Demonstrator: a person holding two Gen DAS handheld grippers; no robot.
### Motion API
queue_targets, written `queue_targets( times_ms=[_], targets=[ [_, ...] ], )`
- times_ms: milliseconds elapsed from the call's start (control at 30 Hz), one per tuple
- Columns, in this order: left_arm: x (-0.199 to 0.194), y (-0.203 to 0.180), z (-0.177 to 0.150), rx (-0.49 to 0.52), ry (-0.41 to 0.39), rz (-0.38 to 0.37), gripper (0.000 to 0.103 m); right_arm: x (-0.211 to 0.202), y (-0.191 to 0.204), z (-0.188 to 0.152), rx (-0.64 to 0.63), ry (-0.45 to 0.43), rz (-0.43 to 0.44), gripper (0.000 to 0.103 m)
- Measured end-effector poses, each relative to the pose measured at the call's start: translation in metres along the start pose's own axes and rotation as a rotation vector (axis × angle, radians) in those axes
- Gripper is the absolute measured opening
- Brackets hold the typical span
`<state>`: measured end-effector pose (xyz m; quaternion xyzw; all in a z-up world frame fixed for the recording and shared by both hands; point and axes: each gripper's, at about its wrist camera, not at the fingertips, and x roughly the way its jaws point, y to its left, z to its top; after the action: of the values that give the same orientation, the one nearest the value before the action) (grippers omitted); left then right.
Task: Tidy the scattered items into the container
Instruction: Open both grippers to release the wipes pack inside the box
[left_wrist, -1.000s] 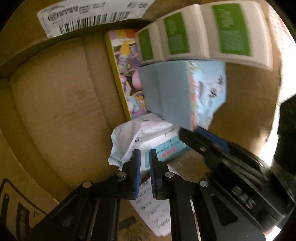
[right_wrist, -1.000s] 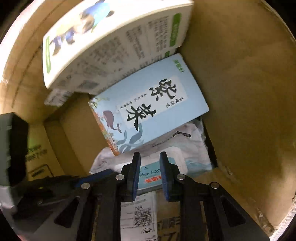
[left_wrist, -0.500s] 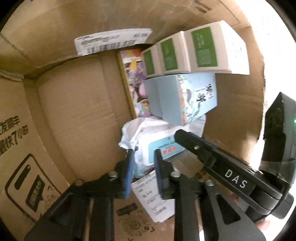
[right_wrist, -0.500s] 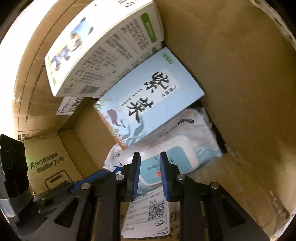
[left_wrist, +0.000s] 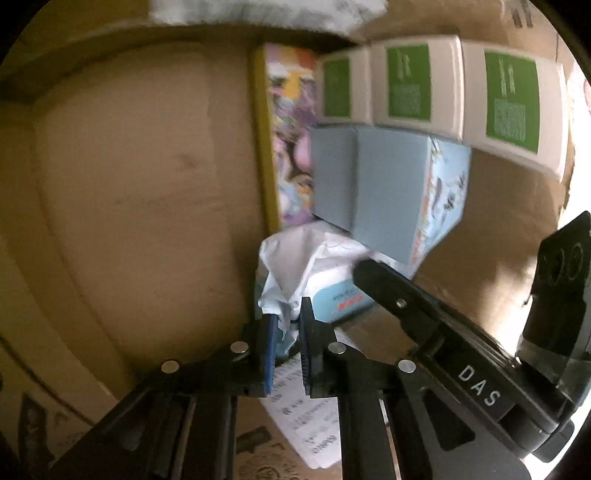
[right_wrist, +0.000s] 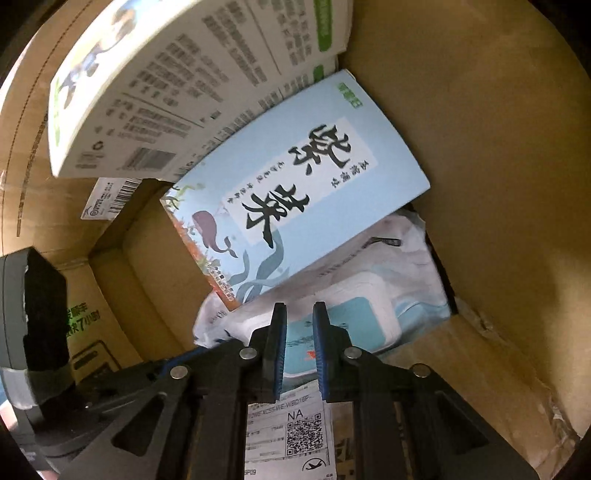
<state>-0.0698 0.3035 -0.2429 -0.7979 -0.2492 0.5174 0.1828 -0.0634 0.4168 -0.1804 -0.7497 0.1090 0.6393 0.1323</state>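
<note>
Both grippers are down inside the cardboard box (left_wrist: 129, 184). A pack of wet wipes (left_wrist: 332, 291) with a teal lid lies on the box floor, partly under a light blue carton (left_wrist: 388, 192). My left gripper (left_wrist: 286, 321) is closing, and its pads pinch the crumpled white end of the pack's wrapper. My right gripper (right_wrist: 299, 314) points straight down over the wipes pack (right_wrist: 369, 295), its jaws closing to a narrow gap. In the left wrist view the right gripper (left_wrist: 364, 267) touches the pack's top. Whether it pinches the film is hidden.
White cartons with green labels (left_wrist: 406, 85) rest on the blue carton (right_wrist: 295, 184). A colourful book (left_wrist: 288, 147) stands behind them. A shipping label (right_wrist: 288, 432) lies on the floor under the grippers. The cardboard walls (right_wrist: 498, 147) stand close on every side.
The left gripper opened wider, moved forward and came together on the wrapper's crumpled end. The right gripper's jaws narrowed over the pack's lid.
</note>
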Motion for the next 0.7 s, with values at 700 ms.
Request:
queue_targets(
  times_ms=[700],
  targets=[
    [-0.015,-0.040,-0.034,0.065,-0.106,0.148,0.026,-0.052,0.033,0.013,-0.055,-0.128,0.012,0.012]
  ],
)
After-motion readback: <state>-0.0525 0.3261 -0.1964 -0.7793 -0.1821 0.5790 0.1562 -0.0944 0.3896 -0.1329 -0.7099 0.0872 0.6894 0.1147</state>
